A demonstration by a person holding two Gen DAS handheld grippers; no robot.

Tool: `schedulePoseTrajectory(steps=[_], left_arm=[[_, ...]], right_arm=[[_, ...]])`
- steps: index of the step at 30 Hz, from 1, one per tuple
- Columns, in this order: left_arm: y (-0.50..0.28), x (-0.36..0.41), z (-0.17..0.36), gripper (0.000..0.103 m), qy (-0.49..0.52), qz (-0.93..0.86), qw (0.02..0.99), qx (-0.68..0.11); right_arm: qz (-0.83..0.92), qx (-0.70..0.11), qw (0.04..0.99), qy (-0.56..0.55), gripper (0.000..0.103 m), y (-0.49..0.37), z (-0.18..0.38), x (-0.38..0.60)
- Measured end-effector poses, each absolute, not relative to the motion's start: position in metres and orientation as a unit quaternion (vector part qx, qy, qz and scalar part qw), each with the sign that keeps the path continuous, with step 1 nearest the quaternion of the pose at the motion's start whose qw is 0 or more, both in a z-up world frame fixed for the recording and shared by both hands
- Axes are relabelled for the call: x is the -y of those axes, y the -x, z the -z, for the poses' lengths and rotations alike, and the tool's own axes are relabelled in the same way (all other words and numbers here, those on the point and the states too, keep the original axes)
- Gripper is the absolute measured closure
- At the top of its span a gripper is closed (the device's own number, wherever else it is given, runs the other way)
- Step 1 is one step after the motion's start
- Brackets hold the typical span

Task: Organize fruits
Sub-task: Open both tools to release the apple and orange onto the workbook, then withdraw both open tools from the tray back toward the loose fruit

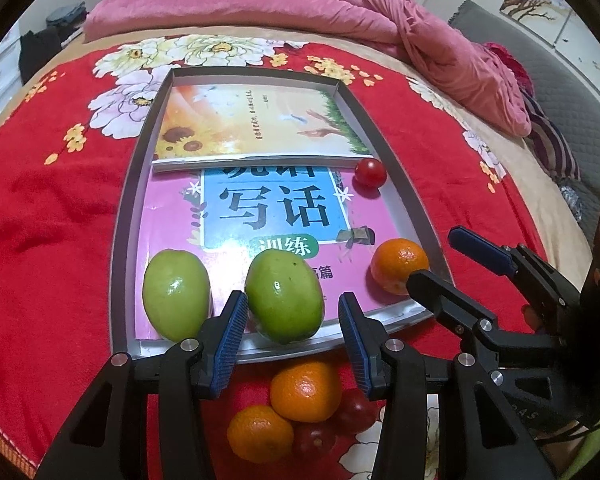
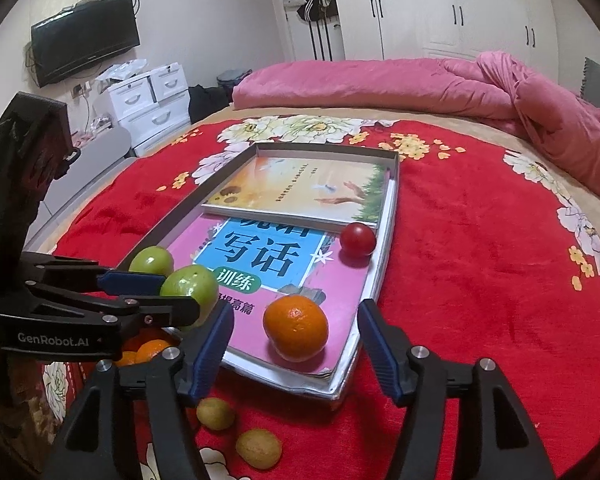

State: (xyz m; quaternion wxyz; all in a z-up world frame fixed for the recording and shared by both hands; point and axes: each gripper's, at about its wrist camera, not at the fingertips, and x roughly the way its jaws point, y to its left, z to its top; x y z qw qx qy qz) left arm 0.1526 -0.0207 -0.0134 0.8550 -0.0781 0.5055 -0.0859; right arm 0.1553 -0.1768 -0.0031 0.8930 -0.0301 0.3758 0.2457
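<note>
Both tools wide open, empty. Left gripper brackets green fruit, apparently untouched; tangerine near tray edge, nudge rolls it.

Both views are evenly lit by soft indoor light from above, with saturated reds and pinks. Small white glare spots sit on the two green fruits and on the cherry tomato; the orange throws a short soft shadow onto the pink book cover. Fisheye distortion bows the tray rim and curves the bed edges, and dark vignetting fills the corners. Focus is fair at centre and softer toward the margins, with slight compression smear on the white wardrobe.
</note>
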Motion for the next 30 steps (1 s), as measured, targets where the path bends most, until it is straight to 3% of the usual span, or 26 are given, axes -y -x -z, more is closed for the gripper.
schedulePoseTrajectory(steps=[13,17,30], left_arm=[[-0.145,0.022,0.002,0.042,0.073,0.086,0.863,-0.493],[-0.143,0.019,-0.002,0.031,0.077,0.085,0.865,-0.489],[-0.135,0.011,-0.019,0.025,0.087,0.082,0.874,-0.471]], right_arm=[[-0.225,-0.359,0.905,0.017,0.029,-0.152,-0.005,0.187],[-0.222,-0.349,0.91,0.018,0.025,-0.149,-0.01,0.188],[-0.213,-0.318,0.924,0.017,0.014,-0.139,-0.022,0.192]])
